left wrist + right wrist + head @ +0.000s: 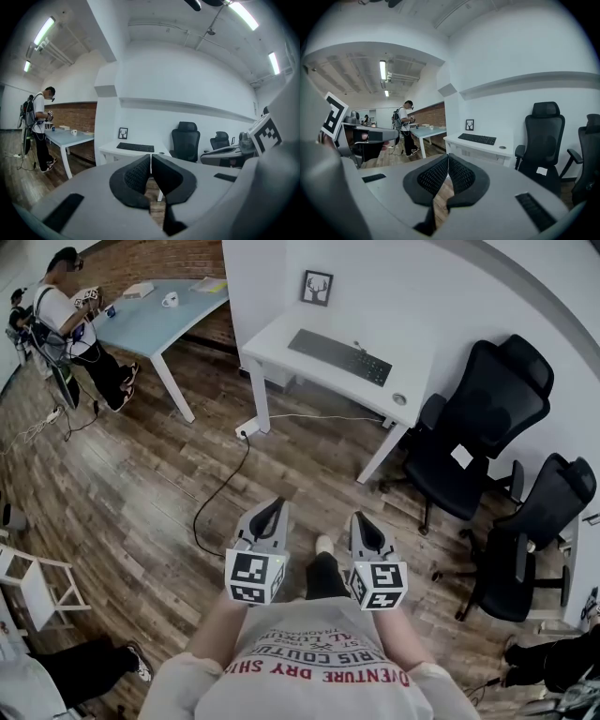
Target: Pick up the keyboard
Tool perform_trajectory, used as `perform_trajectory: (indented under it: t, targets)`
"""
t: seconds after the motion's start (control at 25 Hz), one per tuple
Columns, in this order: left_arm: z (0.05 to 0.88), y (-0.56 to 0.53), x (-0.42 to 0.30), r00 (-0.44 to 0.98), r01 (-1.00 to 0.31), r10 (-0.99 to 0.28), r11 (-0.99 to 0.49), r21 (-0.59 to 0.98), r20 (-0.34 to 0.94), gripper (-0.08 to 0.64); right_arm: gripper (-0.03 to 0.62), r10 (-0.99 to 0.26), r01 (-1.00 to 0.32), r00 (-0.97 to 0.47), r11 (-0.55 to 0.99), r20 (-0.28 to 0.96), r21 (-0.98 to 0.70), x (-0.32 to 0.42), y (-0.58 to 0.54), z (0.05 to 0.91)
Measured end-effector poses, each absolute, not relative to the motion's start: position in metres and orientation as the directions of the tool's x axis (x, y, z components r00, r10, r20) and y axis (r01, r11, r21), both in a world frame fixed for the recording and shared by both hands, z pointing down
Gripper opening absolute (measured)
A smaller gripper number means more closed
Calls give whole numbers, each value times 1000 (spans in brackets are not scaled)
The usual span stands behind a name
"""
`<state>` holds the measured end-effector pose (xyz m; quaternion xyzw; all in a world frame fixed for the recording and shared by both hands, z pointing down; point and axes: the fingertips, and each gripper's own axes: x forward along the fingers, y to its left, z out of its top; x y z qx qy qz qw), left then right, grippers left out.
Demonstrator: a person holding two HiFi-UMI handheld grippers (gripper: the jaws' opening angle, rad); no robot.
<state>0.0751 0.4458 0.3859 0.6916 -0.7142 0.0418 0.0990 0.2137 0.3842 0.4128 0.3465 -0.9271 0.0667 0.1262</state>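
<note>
- The wooden floor [141, 484] fills most of the head view, and the operator stands on it well back from the furniture.
- A pale blue table [155, 324] stands at upper left, against a brick wall.
- A white desk [281, 338] stands against the white wall, well ahead of both grippers.
- Two black office chairs are at the right: one [478, 418] just beside the desk's right end, the other [534, 531] nearer the operator.
- Another person [70, 320] stands at the far end of the blue table.
- The left gripper [272, 514] is held out in front of the operator's body, pointing towards the desk. In its own view the jaws are pressed together with nothing between them [150, 157].
- The right gripper [361, 518] is held alongside it, a little apart. Its jaws are likewise closed and empty [448, 157].
- The keyboard [339, 356], black, lies flat on the white desk's top, untouched and well apart from both grippers.
- A black cable [220, 488] trails across the floor from the desk's left leg.
- A small framed picture [317, 287] stands at the back of the desk, behind the keyboard.
- A white mug [170, 299] sits on the blue table.
</note>
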Motion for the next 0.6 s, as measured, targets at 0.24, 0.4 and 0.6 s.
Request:
perform_trajectory:
  t: [0.24,0.4,0.6]
  targets:
    - [393,404,65,-61,-995,-974,77,67,218,29,26,-593,-636,-747,769,300,-64,201,336,429]
    - [390,362,58,-91,-992,-971,109,71,219,29,26,-587,-621,-758,783,283,-39,196,290,422]
    - [386,295,57,-106,-988,-968,128,85,228,29,26,-583,-616,-763,787,279,-43,200,221,413]
